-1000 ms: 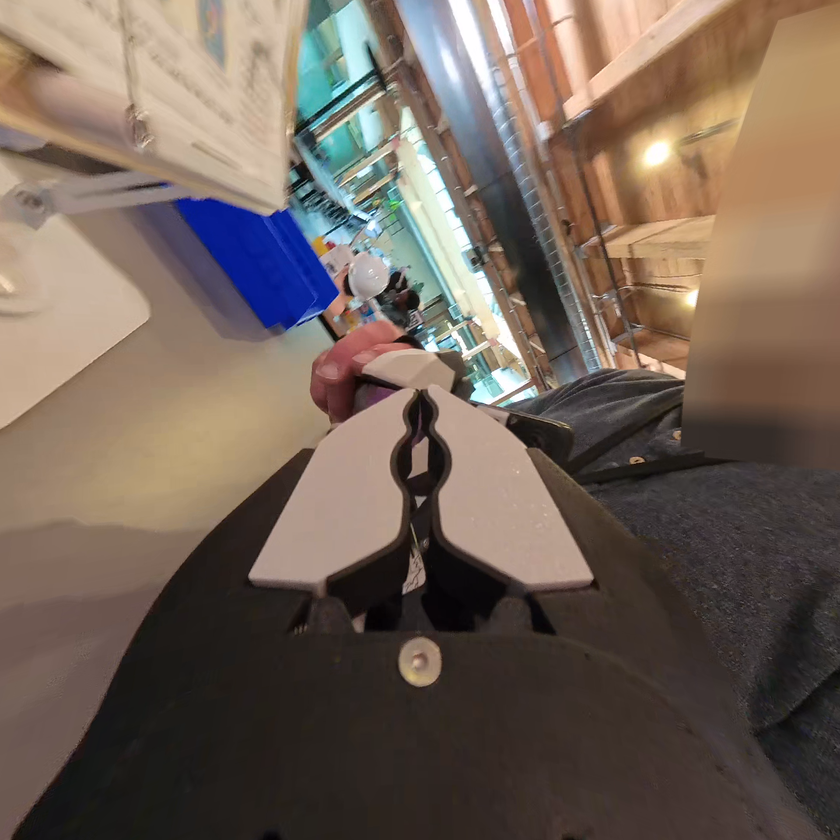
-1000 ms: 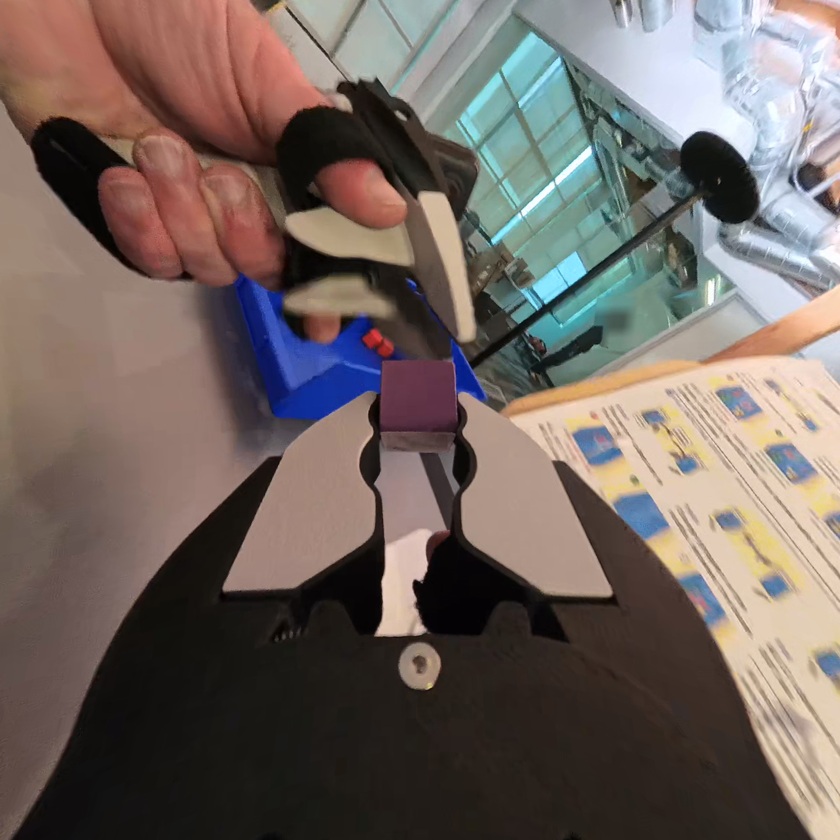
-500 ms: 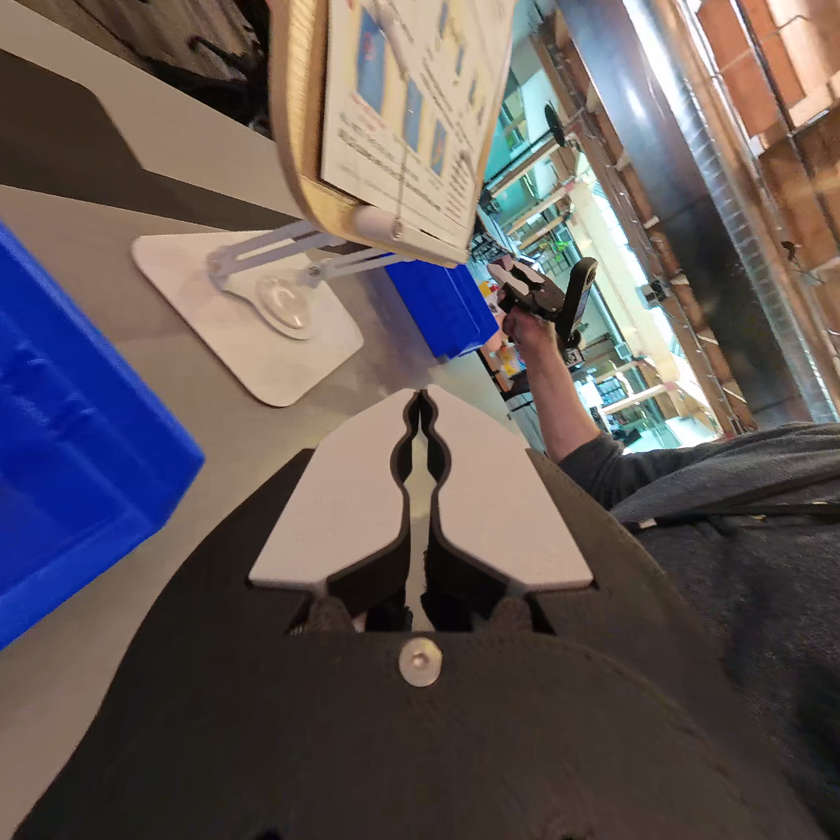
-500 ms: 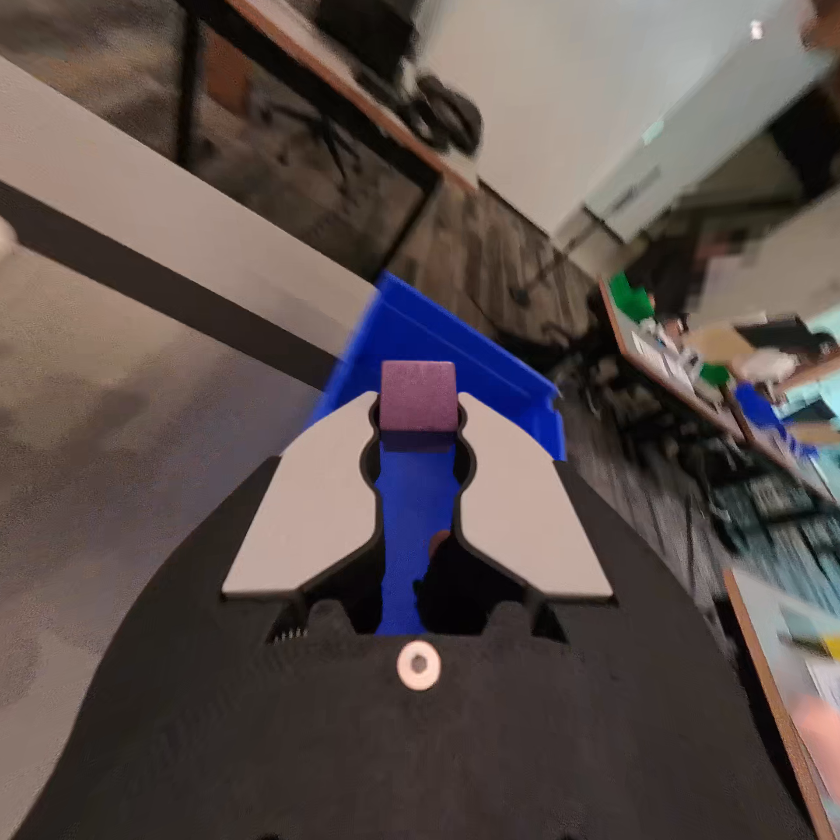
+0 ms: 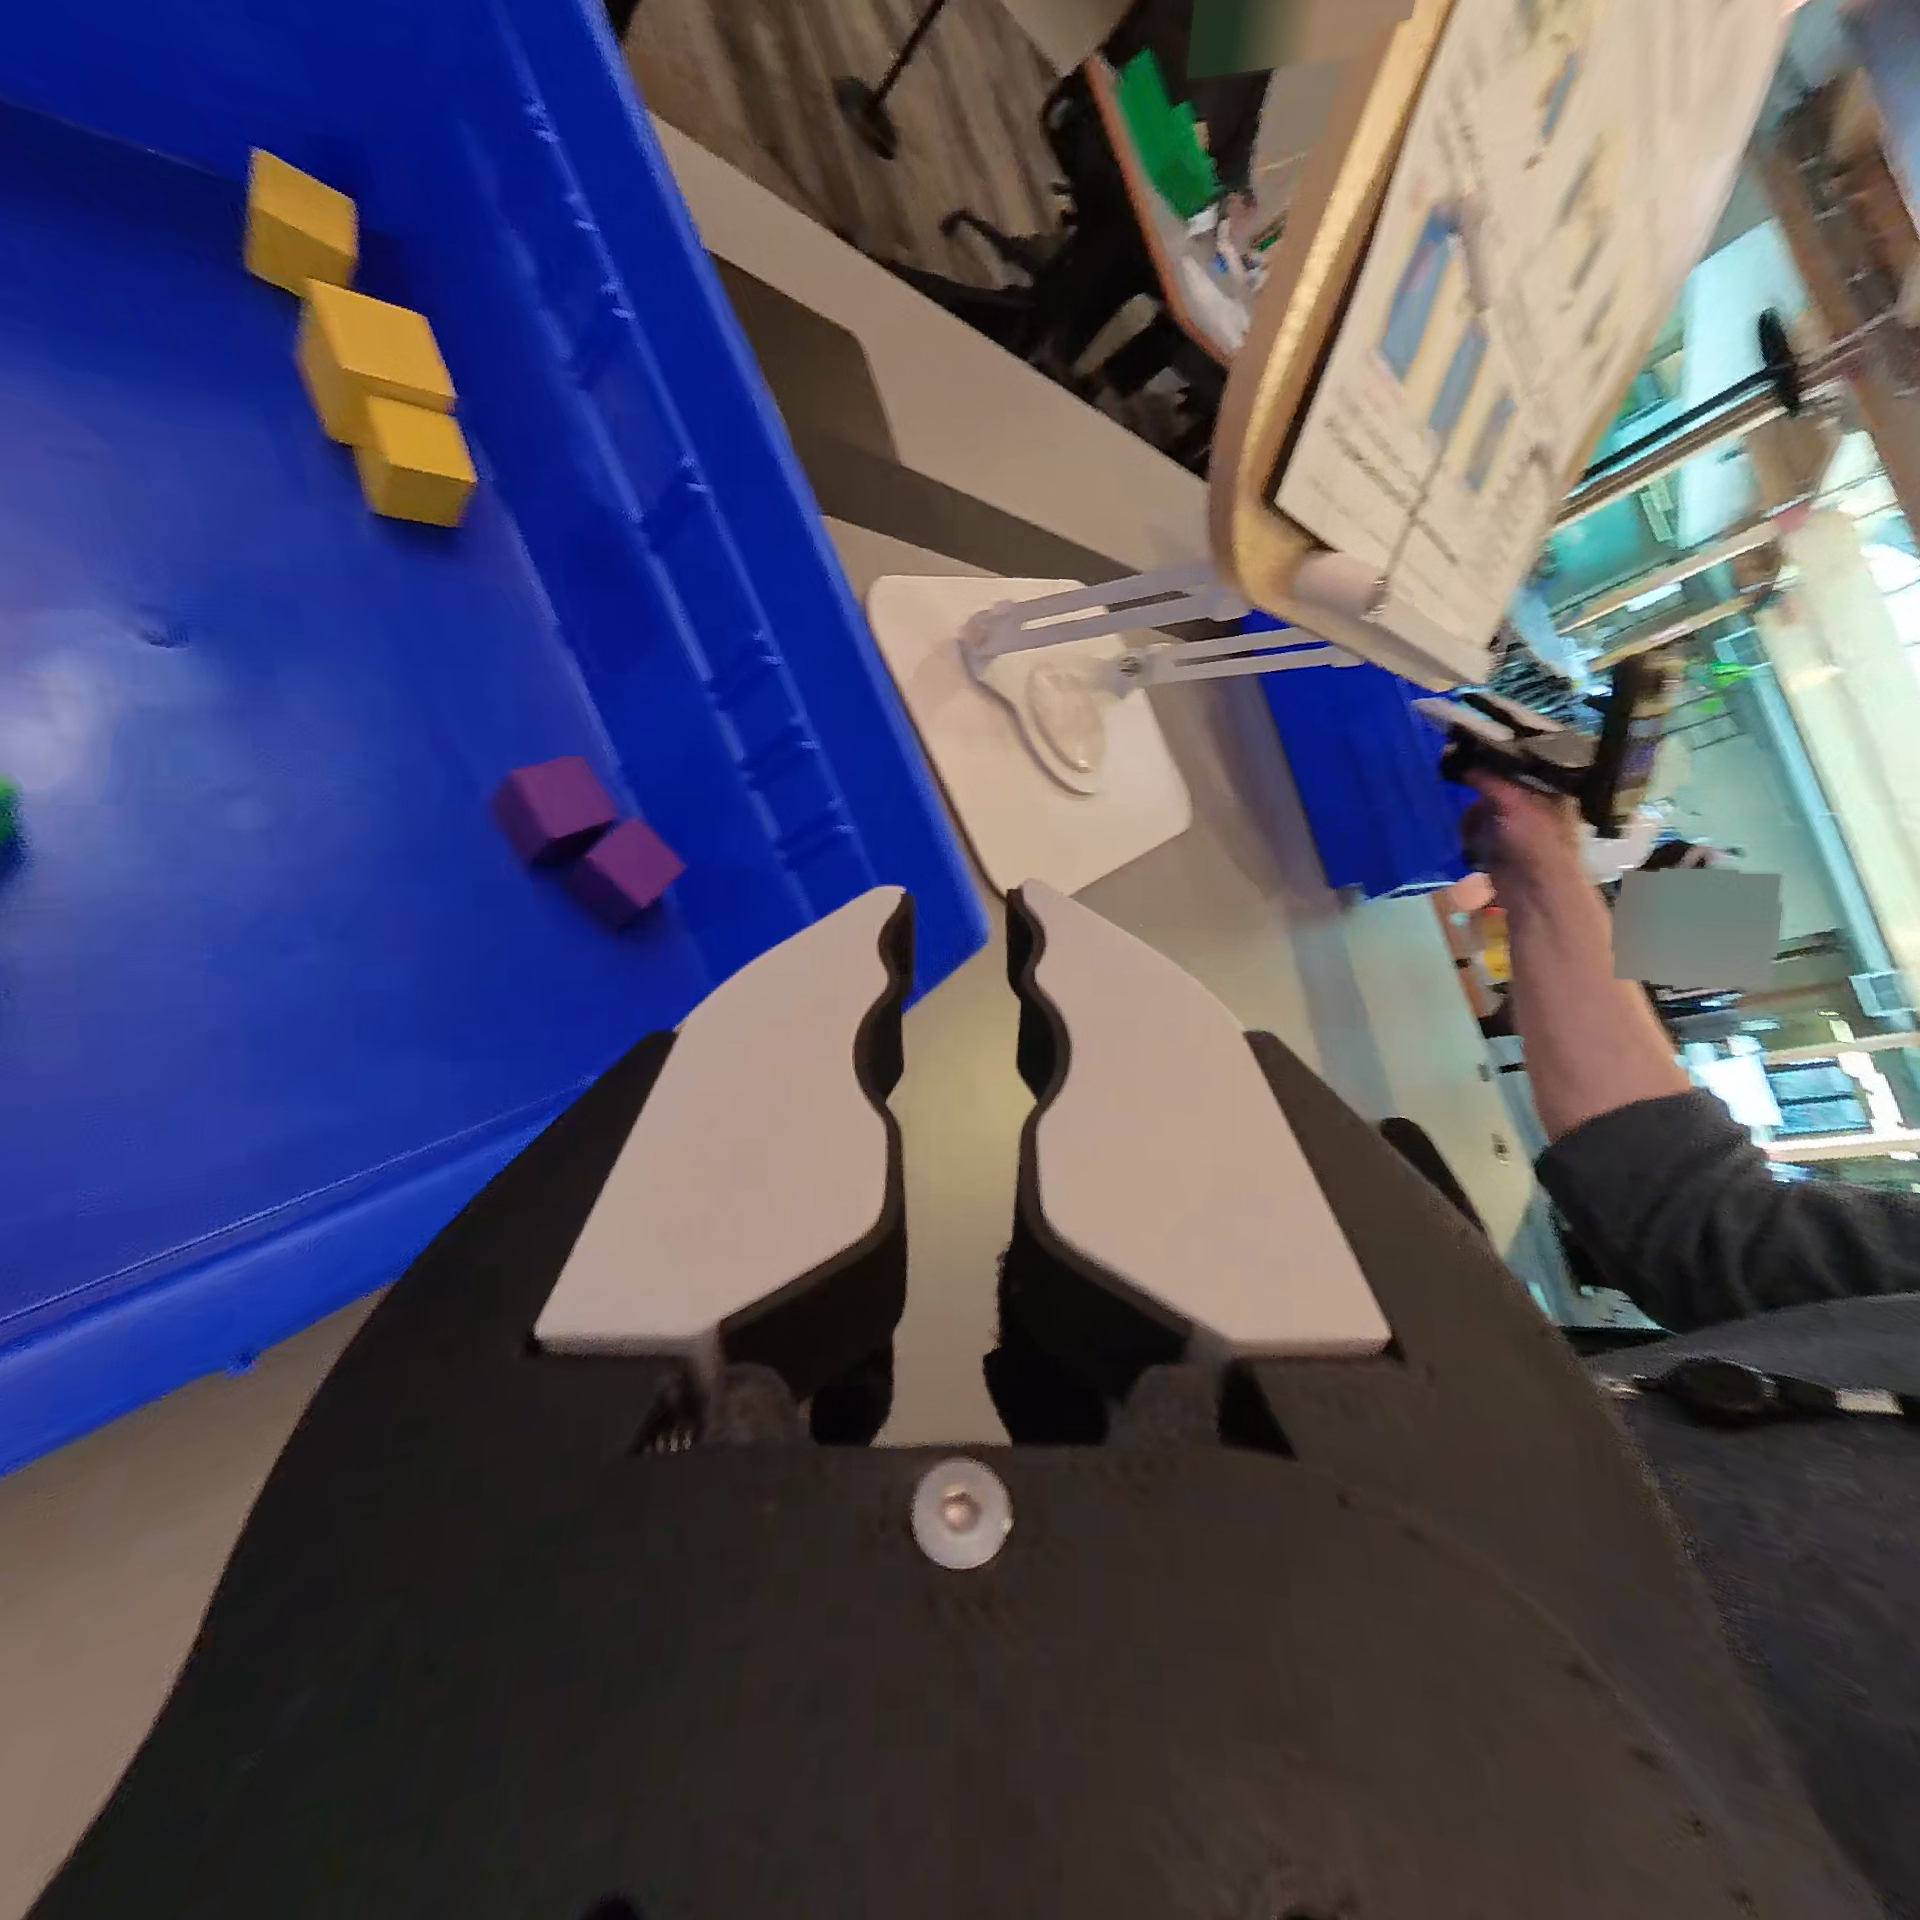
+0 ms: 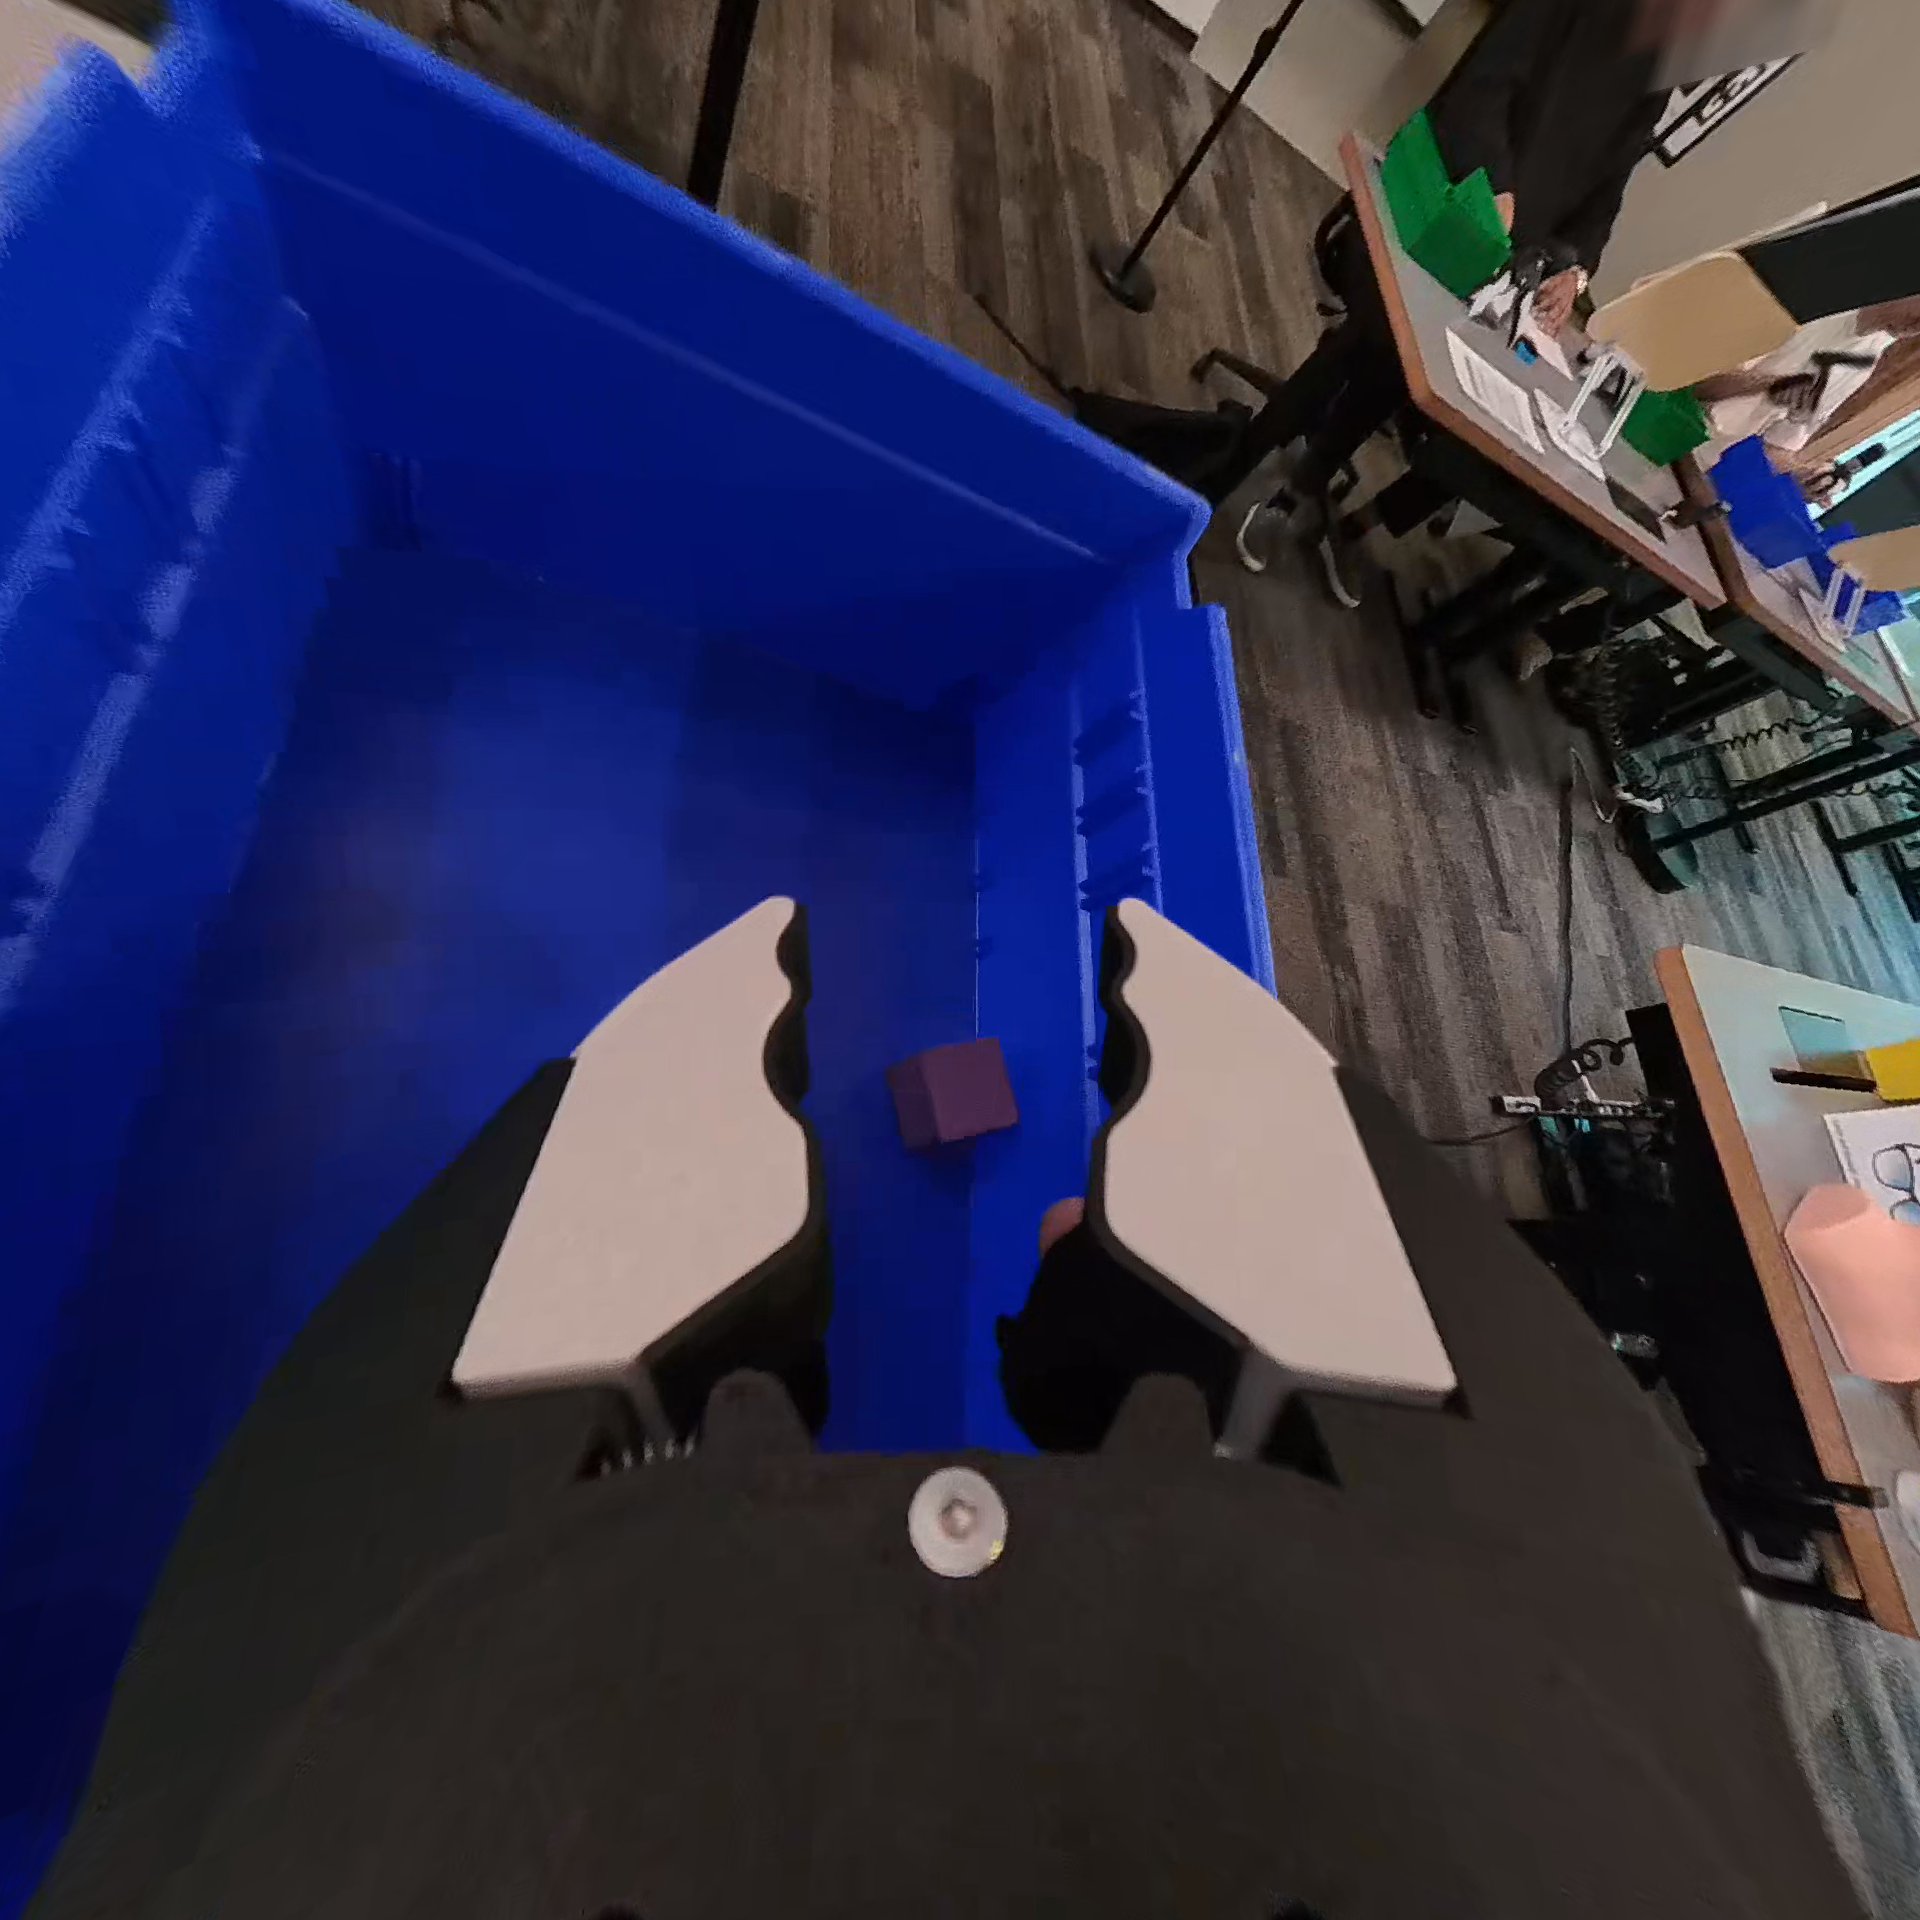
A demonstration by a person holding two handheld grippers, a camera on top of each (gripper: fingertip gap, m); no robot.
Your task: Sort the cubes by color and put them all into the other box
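So in the near blue box (image 5: 312, 935) we count three yellow cubes (image 5: 369, 353) and two purple cubes (image 5: 587, 826) touching each other, plus a blurry bit of green at the edge. Our left gripper (image 5: 956, 914) hangs by that box's corner over the desk (image 5: 1226, 935), jaws slightly apart with nothing between them. Our right gripper (image 6: 951, 925) has its jaws wide open above the other blue box (image 6: 623, 520), where one purple cube (image 6: 951, 1091) lies loose on the floor by the wall.
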